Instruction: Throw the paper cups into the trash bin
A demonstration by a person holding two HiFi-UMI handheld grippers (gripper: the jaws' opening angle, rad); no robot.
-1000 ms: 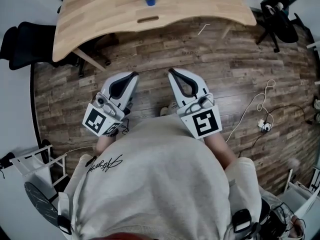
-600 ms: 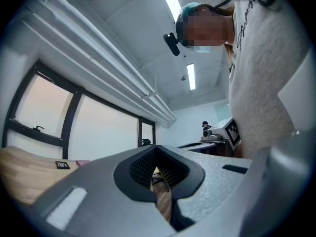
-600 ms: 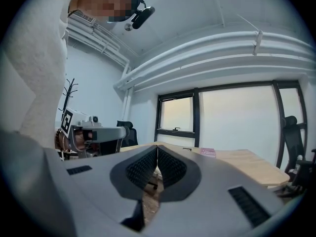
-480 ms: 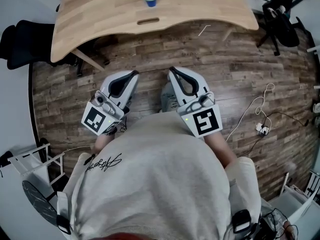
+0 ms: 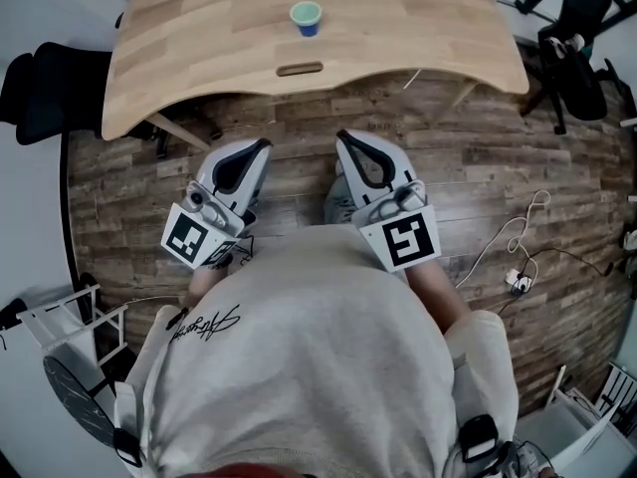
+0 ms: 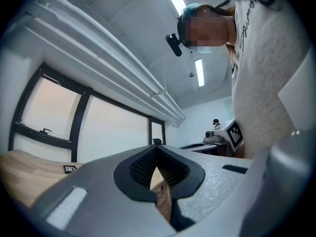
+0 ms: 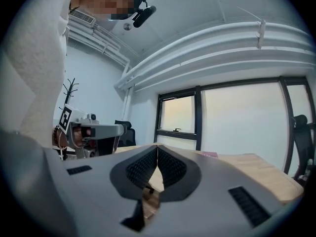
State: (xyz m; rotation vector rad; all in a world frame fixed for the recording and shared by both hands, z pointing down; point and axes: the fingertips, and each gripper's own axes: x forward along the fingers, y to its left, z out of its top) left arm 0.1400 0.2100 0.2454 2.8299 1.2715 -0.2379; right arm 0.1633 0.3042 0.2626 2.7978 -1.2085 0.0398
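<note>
Torso in a pale grey sweatshirt [image 5: 309,357] fills the lower head view and hides both hands and the floor under them; only the toe of a shoe [image 5: 338,203] shows between the claws. Table [image 5: 189,48] cut off by the top edge of the frame, far side unseen. Paper cup [image 5: 307,18] stands upright on the table near its middle, well apart from both claws; too small to read any print. Left claw [image 5: 265,147] clenched, tips meeting, nothing between them; right claw [image 5: 342,139] likewise clenched and empty. Against a second ago: table and cup sit lower in the frame and closer to the claws, the shoe has come into view, and the jaws are as they were. Table is pale wood in glued strips, with a wavy near edge and a slot-shaped cut-out [image 5: 299,69] just this side of the cup. Cup has a blue wall and a pale green rim. Floor [image 5: 458,137] is dark, worn planks with a white cable [image 5: 503,222] trailing across it. Claw shells are smooth grey-white, with black ribbed pads inside
</note>
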